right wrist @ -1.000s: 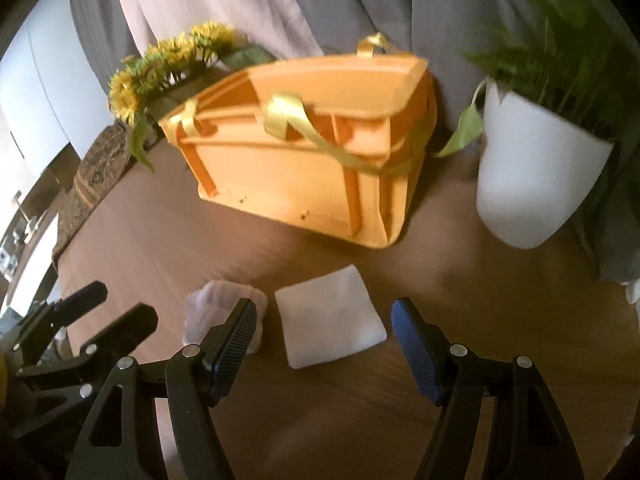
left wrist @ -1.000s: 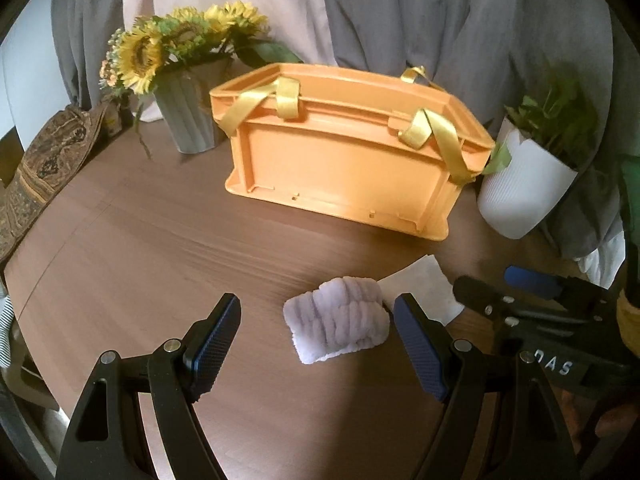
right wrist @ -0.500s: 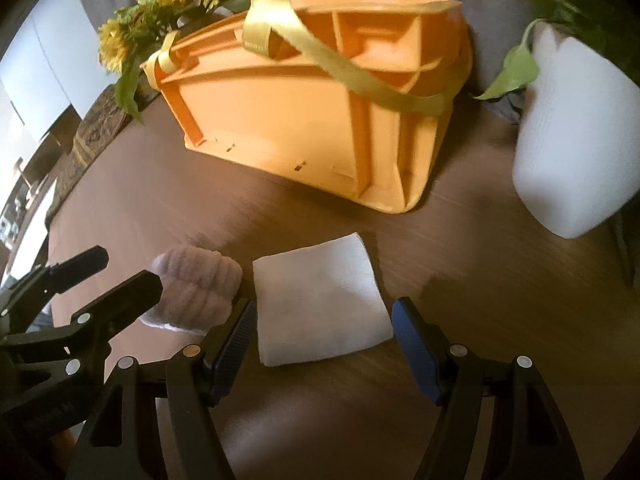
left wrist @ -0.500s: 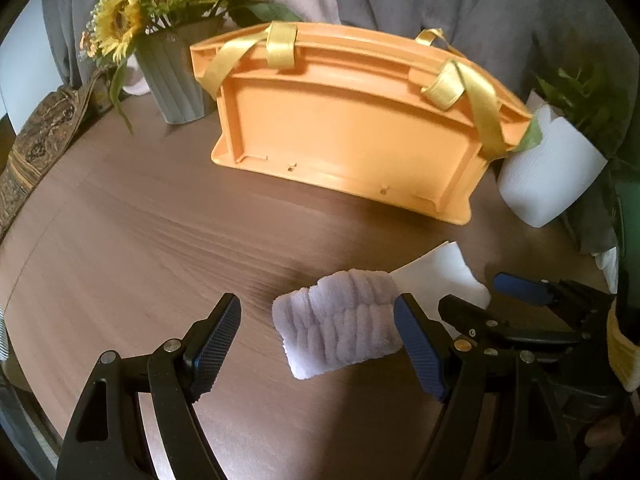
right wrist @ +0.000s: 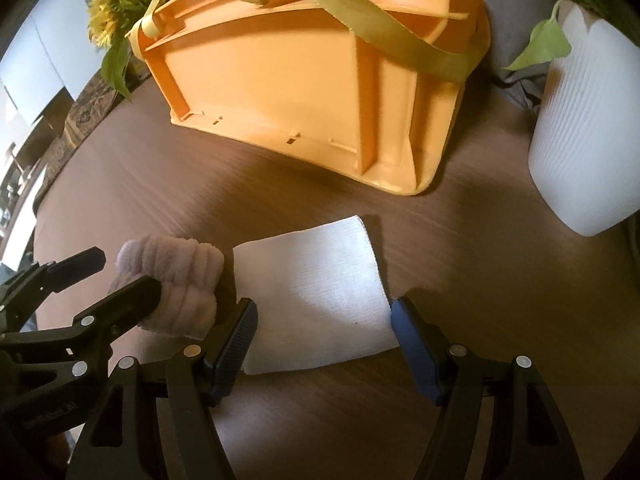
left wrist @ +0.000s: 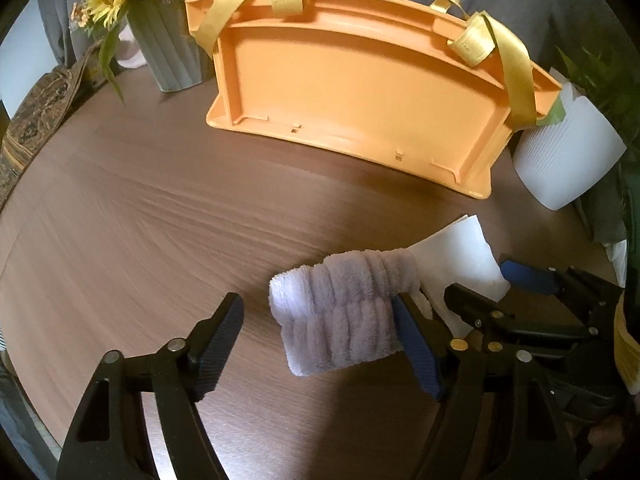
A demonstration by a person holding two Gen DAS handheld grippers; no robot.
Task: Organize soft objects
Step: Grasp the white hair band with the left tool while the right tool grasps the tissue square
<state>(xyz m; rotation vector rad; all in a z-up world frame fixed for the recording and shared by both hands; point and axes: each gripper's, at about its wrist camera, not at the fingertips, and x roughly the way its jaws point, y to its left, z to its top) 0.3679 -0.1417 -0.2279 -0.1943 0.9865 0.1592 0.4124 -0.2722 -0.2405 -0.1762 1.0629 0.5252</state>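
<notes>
Left wrist view: left gripper (left wrist: 316, 344) low over wooden table (left wrist: 140, 216), jaws closing, fluffy lilac cloth (left wrist: 340, 312) between them; right pad touching cloth edge, left pad clear, not yet pinching. Cloth in front of orange crate (left wrist: 360, 84), folded white cloth (left wrist: 460, 256) touching its right side. Right wrist view: right gripper (right wrist: 324, 340) spread, jaws straddling white cloth, pads at its edges, no squeeze visible. White planter (right wrist: 588, 128) right of crate.
</notes>
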